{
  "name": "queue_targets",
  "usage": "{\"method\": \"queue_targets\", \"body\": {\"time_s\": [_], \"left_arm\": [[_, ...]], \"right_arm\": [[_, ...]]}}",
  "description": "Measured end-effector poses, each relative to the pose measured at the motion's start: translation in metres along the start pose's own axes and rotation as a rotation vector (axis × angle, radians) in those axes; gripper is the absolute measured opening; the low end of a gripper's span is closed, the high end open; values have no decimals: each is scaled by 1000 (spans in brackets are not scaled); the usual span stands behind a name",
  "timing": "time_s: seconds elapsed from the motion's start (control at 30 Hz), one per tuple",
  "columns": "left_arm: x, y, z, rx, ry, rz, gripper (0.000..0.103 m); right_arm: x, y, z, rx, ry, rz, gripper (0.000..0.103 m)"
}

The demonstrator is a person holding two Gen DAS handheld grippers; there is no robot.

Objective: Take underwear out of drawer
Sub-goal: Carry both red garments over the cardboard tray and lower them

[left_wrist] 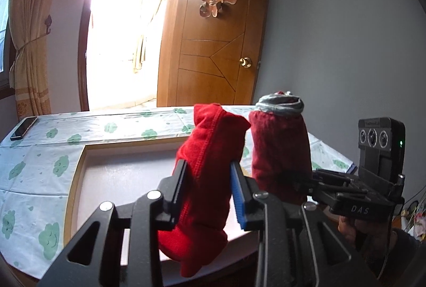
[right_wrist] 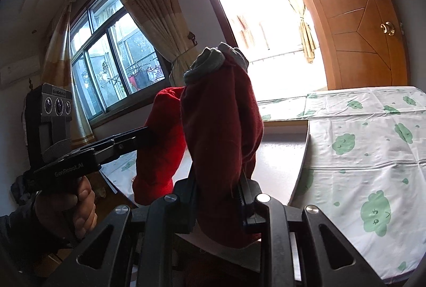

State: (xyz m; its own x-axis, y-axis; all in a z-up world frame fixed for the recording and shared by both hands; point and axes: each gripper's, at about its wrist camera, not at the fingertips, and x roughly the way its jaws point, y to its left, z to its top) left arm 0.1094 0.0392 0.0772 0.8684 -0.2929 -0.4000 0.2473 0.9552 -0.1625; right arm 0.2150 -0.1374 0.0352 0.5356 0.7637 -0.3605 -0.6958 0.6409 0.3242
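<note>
- Two grippers stood raised side by side above the open drawer (left_wrist: 111, 180).
- Left gripper (left_wrist: 209, 191): tilted slightly down, jaws clamped on bright red underwear (left_wrist: 210, 154).
- Right gripper (right_wrist: 217, 194): likewise tilted, pinching dark red underwear (right_wrist: 221, 122), upright.

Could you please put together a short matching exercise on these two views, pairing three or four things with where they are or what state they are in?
Things:
1. bright red roll
2. dark red roll with grey band
3. phone
4. door

Places or states:
A. lying on the patterned cloth, at its far left corner
B. clamped upright in the right gripper
C. swung open, with a brass knob
D. clamped upright in the left gripper

Pairs: 1-D, 2-B, 3-A, 4-C
</note>
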Motion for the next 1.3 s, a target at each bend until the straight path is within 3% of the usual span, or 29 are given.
{"method": "queue_targets", "body": {"time_s": [0.27, 0.67, 1.1, 1.17, 1.23, 1.3], "left_arm": [[48, 22, 22, -112, 61, 26, 30], [118, 43, 28, -265, 161, 47, 27], [149, 49, 33, -278, 190, 106, 26], [151, 51, 35, -274, 188, 119, 27], [154, 52, 35, -276, 200, 116, 27], [153, 53, 36, -274, 197, 118, 31]], "right_arm": [[36, -12, 25, 32, 84, -52, 26], [89, -39, 38, 105, 218, -136, 26], [113, -61, 46, 132, 251, -204, 28], [115, -61, 44, 129, 257, -207, 33], [112, -59, 45, 110, 232, -229, 60], [107, -59, 44, 123, 213, -221, 72]]}}
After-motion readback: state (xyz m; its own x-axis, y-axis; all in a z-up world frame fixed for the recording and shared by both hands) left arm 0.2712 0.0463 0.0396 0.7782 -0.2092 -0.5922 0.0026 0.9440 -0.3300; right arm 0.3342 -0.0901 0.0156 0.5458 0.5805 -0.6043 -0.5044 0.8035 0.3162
